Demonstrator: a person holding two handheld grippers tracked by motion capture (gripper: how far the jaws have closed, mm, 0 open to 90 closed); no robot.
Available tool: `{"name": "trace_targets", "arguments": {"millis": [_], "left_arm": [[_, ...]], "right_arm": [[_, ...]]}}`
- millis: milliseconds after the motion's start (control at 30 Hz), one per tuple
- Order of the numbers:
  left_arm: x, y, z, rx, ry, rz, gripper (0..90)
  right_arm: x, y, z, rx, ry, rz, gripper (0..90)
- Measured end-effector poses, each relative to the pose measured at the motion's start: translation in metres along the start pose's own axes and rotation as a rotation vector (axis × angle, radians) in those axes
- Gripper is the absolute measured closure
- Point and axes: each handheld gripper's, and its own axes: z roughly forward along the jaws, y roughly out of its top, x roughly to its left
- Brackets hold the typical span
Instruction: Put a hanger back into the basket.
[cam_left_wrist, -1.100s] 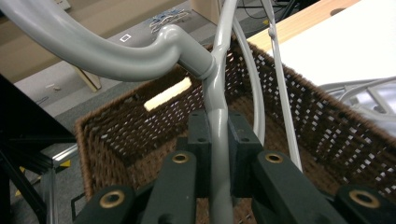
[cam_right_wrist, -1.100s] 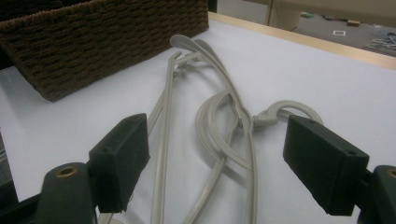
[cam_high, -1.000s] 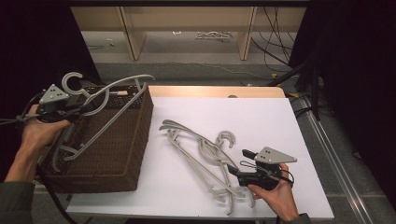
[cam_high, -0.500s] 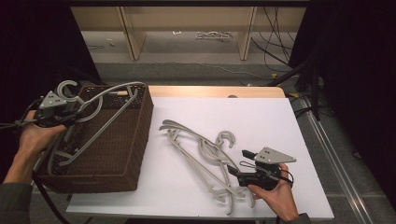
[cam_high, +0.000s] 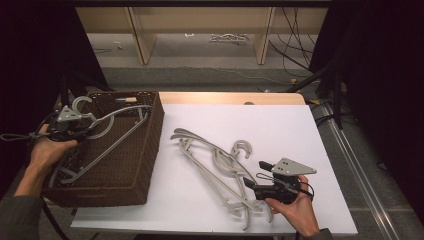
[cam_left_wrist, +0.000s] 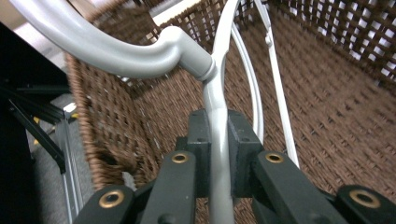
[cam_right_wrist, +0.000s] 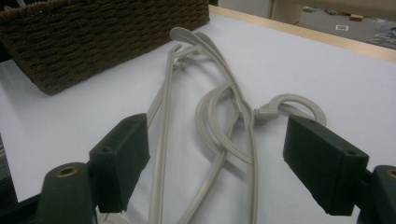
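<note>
Item: grey plastic hanger (cam_high: 107, 131), in hand. Lies slantwise inside the brown wicker basket (cam_high: 142, 170), its hook (cam_high: 82, 107) raised over the basket's left rim and its far shoulder near the basket's far right corner. The lower bar runs down toward the basket's near left corner.

Holder: left gripper (cam_left_wrist: 216, 140), clenched on the hanger's neck just below the hook; in the left gripper view the black pads press the grey stem from both sides, with the woven basket floor beyond.

Step in hand, as judged: laying this hanger down in the basket. To do it well, lower the neck until the frame lies flat on the basket floor, keep the hook inside the left rim so that it does not catch on the weave, and only then part the jaws and lift straight up clear of the basket.

Stock remaining: pile of hangers (cam_high: 220, 167), several tangled together, on the white tabletop (cam_high: 280, 125) right of the basket, well apart from it.

Second holder: right gripper (cam_right_wrist: 215, 158), jaws spread wide and empty, resting at the near end of the pile, right of the basket.
</note>
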Motion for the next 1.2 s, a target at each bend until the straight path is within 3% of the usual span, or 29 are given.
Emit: {"name": "trace_targets", "arguments": {"millis": [100, 333, 467, 567, 667, 767, 900, 967, 1033, 1133, 1200], "left_arm": [[-0.002, -0.003, 0.009, 0.031, 0.002, -0.001, 81.8], [0.000, -0.015, 0.024, 0.070, 0.009, -0.075, 81.6], [0.002, -0.019, 0.027, 0.087, 0.011, -0.081, 80.8], [0.003, -0.019, 0.024, 0.077, 0.034, -0.130, 74.2], [0.006, -0.017, 0.015, 0.042, 0.062, -0.162, 72.5], [0.004, -0.011, 0.002, -0.004, 0.120, -0.175, 66.6], [-0.006, -0.002, -0.014, -0.062, 0.128, -0.161, 57.0], [-0.014, 0.004, -0.022, -0.112, 0.127, -0.173, 51.5], [-0.022, 0.009, -0.031, -0.156, 0.125, -0.183, 42.3], [-0.035, 0.016, -0.043, -0.232, 0.110, -0.197, 38.2], [-0.045, 0.021, -0.051, -0.298, 0.073, -0.222, 34.3]], "right_arm": [[0.000, 0.000, 0.000, 0.001, -0.001, 0.000, 23.7], [0.000, 0.000, 0.000, 0.001, 0.001, -0.002, 23.7], [0.000, -0.001, 0.002, -0.002, 0.012, 0.012, 23.7], [0.001, -0.001, 0.001, 0.003, 0.018, 0.017, 23.7], [0.001, -0.001, 0.001, 0.003, 0.017, 0.017, 23.7], [0.000, -0.001, 0.002, -0.012, 0.003, 0.001, 23.7], [0.000, -0.001, 0.001, 0.005, 0.007, 0.006, 23.6], [0.000, -0.001, 0.002, -0.010, 0.005, -0.001, 23.5], [0.000, -0.001, 0.000, 0.019, -0.007, -0.006, 23.5], [0.000, -0.001, 0.000, 0.017, -0.009, -0.004, 23.2], [0.000, -0.001, 0.000, 0.015, -0.017, -0.003, 22.4]]}}
